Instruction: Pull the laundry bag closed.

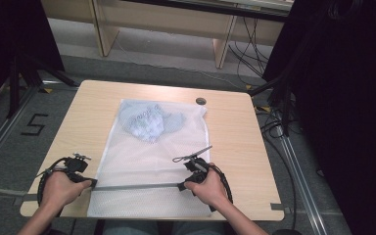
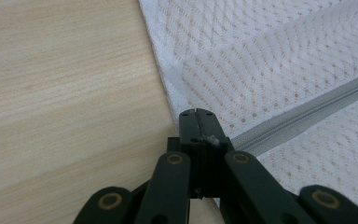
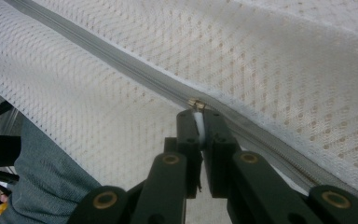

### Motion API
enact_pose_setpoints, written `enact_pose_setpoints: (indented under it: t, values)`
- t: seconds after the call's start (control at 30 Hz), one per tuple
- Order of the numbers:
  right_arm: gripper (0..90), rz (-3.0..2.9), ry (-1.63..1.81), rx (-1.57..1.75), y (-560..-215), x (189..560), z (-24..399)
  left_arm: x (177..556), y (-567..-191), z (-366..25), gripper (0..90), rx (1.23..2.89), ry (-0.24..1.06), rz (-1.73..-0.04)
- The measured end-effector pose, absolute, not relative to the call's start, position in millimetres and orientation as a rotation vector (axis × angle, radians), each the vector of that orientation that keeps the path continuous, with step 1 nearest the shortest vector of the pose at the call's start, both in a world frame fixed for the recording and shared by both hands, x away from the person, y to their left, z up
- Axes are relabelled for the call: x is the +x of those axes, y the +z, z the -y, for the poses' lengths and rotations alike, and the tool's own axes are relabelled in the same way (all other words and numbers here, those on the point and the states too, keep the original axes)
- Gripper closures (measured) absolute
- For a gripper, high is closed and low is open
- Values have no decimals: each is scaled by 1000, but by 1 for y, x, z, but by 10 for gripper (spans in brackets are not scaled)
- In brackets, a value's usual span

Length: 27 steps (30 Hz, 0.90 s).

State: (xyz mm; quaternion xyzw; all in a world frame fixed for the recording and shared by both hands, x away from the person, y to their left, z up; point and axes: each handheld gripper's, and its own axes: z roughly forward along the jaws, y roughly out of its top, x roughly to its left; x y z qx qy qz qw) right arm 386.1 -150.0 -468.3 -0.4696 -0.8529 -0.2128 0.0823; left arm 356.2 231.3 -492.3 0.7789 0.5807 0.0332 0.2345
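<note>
white mesh laundry bag (image 1: 147, 161) lies flat mid surface (image 1: 235, 147), blue garment (image 1: 149, 122) inside at far end; left gripper (image 2: 199, 122) pinched on zip's end by bag edge; right gripper (image 3: 198, 122) clamps the zipper pull (image 3: 196, 104); fabric's limp, light, prob bunches; hold the pull, not mesh

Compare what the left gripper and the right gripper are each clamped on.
The left gripper pinches the mesh bag at its left edge, where the zipper ends; the right gripper pinches the white zipper pull partway along the track. The left sits over bare table; the right sits over mesh. Both have jaws shut.
</note>
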Motion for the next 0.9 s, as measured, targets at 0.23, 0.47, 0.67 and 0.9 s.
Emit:
enact_pose_setpoints:
  t: [0.23, 0.47, 0.67, 0.9]
  values:
    - [871, 2546, -652, -1420, -470, 387, 153, 356, -492, -231, 900, 2137, 91, -1594]
    - [871, 2530, -635, -1416, -470, 387, 157, 356, -492, -231, 900, 2136, 91, -1594]
    - [871, 2531, -628, -1419, -470, 387, 160, 356, -492, -231, 900, 2137, 91, -1595]
    - [871, 2525, -631, -1431, -470, 387, 165, 356, -492, -231, 900, 2137, 91, -1594]
